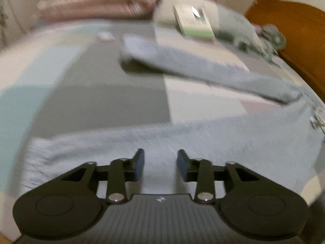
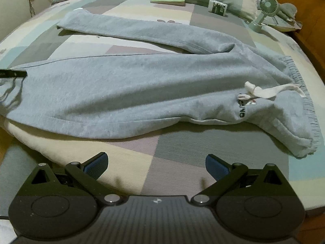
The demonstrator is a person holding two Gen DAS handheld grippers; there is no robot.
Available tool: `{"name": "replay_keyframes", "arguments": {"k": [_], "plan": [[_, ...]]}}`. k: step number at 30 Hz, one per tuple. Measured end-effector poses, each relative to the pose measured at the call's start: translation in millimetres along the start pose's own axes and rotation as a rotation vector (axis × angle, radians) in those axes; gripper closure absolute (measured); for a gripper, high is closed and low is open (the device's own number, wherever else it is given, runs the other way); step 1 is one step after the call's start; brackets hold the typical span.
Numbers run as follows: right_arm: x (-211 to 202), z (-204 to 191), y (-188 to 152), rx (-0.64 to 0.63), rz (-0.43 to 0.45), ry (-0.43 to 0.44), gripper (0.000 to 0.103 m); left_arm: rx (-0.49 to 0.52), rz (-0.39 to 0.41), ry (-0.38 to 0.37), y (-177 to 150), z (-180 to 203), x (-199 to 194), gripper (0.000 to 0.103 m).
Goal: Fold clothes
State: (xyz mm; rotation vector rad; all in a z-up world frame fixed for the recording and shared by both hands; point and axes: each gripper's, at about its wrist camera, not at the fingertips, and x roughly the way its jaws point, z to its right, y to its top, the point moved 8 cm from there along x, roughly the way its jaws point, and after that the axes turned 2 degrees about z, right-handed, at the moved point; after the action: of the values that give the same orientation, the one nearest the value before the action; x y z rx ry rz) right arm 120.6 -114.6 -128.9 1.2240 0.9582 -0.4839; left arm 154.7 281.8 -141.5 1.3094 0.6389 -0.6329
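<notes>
On the patchwork bed (image 2: 174,148), grey sweatpants (image 2: 142,85) spread flat, legs apart, white drawstring (image 2: 270,90) visible only in right wrist view, left gripper (image 1: 160,165) partly open over the fabric, holding nothing, right gripper (image 2: 156,165) wide open, empty, near the waistband.

Both tools look the same. The left gripper (image 1: 160,165) and the right gripper (image 2: 156,165) have a black ribbed body at the bottom of the frame, with a small white mark in its middle. Black linkage arms carry silver screws. The fingers (image 2: 95,165) have blue textured pads.
</notes>
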Motion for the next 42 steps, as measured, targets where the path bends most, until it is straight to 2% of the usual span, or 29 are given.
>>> {"name": "replay_keyframes", "arguments": {"k": [4,6,7,8,11,12,14,17,18,20,23,24,27,30,33,37,42], "plan": [[-2,7,0,0.015,0.000,-0.018,0.000,0.068,0.035,0.175,-4,-27,-3,0.060],[0,10,0,0.027,-0.006,-0.020,0.000,0.083,0.053,0.256,-4,-45,-5,0.054],[1,9,0,0.027,-0.007,-0.018,0.000,0.076,0.061,0.291,-3,-57,-7,0.044],[2,9,0,0.028,-0.008,-0.016,0.000,0.069,0.069,0.326,-2,-69,-8,0.041],[3,3,0,0.009,-0.011,-0.006,0.000,0.055,0.075,0.325,0,-70,-18,0.050],[3,0,1,0.000,-0.011,-0.004,0.000,0.060,0.080,0.331,1,-66,-23,0.050],[4,-3,1,-0.008,-0.012,0.001,0.000,0.111,0.122,0.255,1,-42,-34,0.046],[7,-5,2,-0.010,-0.018,0.012,0.000,0.158,0.134,0.100,-15,-7,-44,0.041],[8,-6,2,-0.012,-0.019,0.014,0.000,0.169,0.116,0.084,-23,-2,-44,0.041],[10,-6,2,-0.016,-0.022,0.017,0.000,0.177,0.056,0.117,-41,-1,-38,0.041],[11,-4,3,-0.020,-0.014,0.021,0.000,0.034,0.017,0.117,-61,-20,-46,0.035],[10,-3,4,-0.021,-0.009,0.021,0.000,0.031,0.005,0.138,-65,-23,-51,0.035],[10,6,9,-0.027,0.015,0.010,0.000,0.071,-0.029,0.195,-70,-26,-65,0.035],[15,20,14,-0.008,0.040,0.000,0.000,0.141,-0.020,0.266,-62,-14,-74,0.037],[27,32,10,0.037,0.036,0.014,0.000,0.178,0.030,0.249,-48,5,-80,0.036],[45,47,-3,0.123,0.003,0.045,0.000,0.264,0.087,0.193,-35,49,-80,0.036],[41,55,-5,0.166,0.095,0.085,0.000,0.384,0.140,0.129,-26,110,-75,0.035]]}}
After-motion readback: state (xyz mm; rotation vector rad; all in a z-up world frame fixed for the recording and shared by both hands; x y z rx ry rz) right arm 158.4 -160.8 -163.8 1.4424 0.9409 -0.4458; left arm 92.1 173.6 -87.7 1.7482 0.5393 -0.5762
